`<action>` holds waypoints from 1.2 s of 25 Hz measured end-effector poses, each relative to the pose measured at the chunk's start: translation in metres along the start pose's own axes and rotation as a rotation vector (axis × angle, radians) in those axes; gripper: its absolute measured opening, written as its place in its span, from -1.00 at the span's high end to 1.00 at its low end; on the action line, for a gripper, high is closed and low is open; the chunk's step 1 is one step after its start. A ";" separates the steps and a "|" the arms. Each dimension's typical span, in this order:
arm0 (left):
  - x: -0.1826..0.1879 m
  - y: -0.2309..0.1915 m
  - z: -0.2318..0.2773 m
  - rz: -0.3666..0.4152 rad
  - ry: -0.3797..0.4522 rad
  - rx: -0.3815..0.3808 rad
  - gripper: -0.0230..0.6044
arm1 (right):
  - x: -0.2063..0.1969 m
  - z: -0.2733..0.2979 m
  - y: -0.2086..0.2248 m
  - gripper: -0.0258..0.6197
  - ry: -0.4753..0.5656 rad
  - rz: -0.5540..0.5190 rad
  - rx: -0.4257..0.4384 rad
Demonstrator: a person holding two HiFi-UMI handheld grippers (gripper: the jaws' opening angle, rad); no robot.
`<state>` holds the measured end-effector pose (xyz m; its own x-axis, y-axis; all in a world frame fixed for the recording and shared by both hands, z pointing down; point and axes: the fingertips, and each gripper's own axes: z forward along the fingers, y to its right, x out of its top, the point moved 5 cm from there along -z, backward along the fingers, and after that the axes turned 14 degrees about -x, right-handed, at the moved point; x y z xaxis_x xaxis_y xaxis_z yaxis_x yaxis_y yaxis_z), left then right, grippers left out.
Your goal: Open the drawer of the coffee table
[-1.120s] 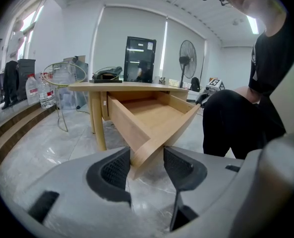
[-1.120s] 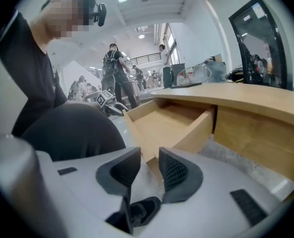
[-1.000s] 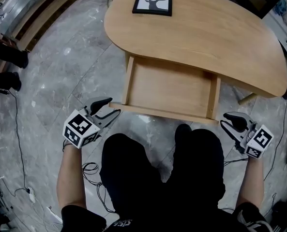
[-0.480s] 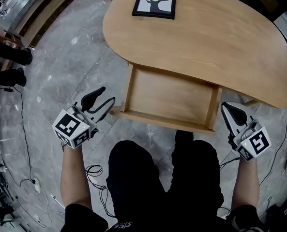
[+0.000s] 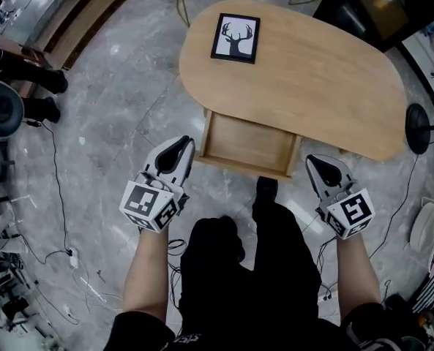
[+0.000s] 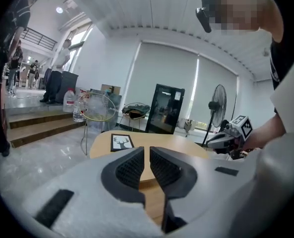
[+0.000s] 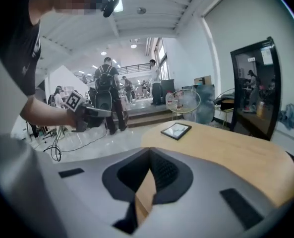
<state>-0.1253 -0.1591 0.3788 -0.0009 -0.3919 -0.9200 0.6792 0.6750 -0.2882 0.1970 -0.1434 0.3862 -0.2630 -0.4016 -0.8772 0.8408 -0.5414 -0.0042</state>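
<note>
The left gripper (image 5: 178, 148) holds nothing, its jaws closing to a slim gap; the right gripper (image 5: 317, 164) is pressed closed, empty; just ahead between them the pale wooden drawer (image 5: 243, 169) of the kidney-shaped wooden coffee table (image 5: 319, 86) stands pulled out; likely light, stiff, best gripped at its front board; a black-framed deer picture (image 5: 236, 39) lies beyond, unobstructing.

Grey marble floor (image 5: 114, 101); wooden steps (image 6: 37, 128); standing fan (image 6: 217, 103)

Black short-sleeved top (image 5: 136, 333), black trousers (image 5: 275, 262)
</note>
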 end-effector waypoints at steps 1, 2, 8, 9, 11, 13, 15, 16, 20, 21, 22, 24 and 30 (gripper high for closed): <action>0.015 0.009 -0.007 -0.009 -0.005 0.002 0.82 | 0.014 -0.006 -0.008 0.91 -0.015 -0.019 0.006; 0.031 0.019 -0.017 -0.016 -0.008 0.004 0.84 | 0.028 -0.014 -0.020 0.91 -0.028 -0.031 0.016; 0.108 0.070 -0.088 -0.047 0.024 -0.028 0.92 | 0.104 -0.064 -0.101 0.91 -0.014 0.035 0.109; 0.116 0.076 -0.099 -0.030 0.027 -0.024 0.92 | 0.114 -0.066 -0.110 0.91 -0.004 0.035 0.120; 0.127 0.085 -0.119 0.007 0.028 -0.013 0.92 | 0.133 -0.071 -0.123 0.91 0.020 0.041 0.130; 0.132 0.093 -0.140 0.001 0.037 -0.001 0.92 | 0.150 -0.082 -0.136 0.91 0.051 0.084 0.142; 0.136 0.101 -0.160 -0.045 0.059 0.009 0.92 | 0.165 -0.096 -0.150 0.91 0.081 0.114 0.167; 0.138 0.105 -0.169 -0.060 0.067 0.017 0.92 | 0.172 -0.102 -0.157 0.91 0.090 0.107 0.176; 0.154 0.125 -0.193 -0.039 0.064 0.040 0.92 | 0.191 -0.125 -0.172 0.91 0.104 0.054 0.170; 0.158 0.132 -0.199 -0.033 0.062 0.044 0.92 | 0.196 -0.134 -0.176 0.91 0.116 0.056 0.182; 0.162 0.140 -0.205 -0.025 0.061 0.048 0.92 | 0.201 -0.144 -0.181 0.91 0.132 0.057 0.202; 0.170 0.156 -0.214 -0.007 0.060 0.060 0.92 | 0.210 -0.163 -0.189 0.91 0.161 0.045 0.244; 0.177 0.211 -0.208 -0.002 0.042 0.085 0.92 | 0.221 -0.222 -0.162 0.91 0.231 0.057 0.268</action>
<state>-0.1345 0.0440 0.1004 -0.0325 -0.3655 -0.9303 0.7387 0.6181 -0.2686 0.1076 0.0194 0.0868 -0.0794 -0.2761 -0.9579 0.6890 -0.7096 0.1474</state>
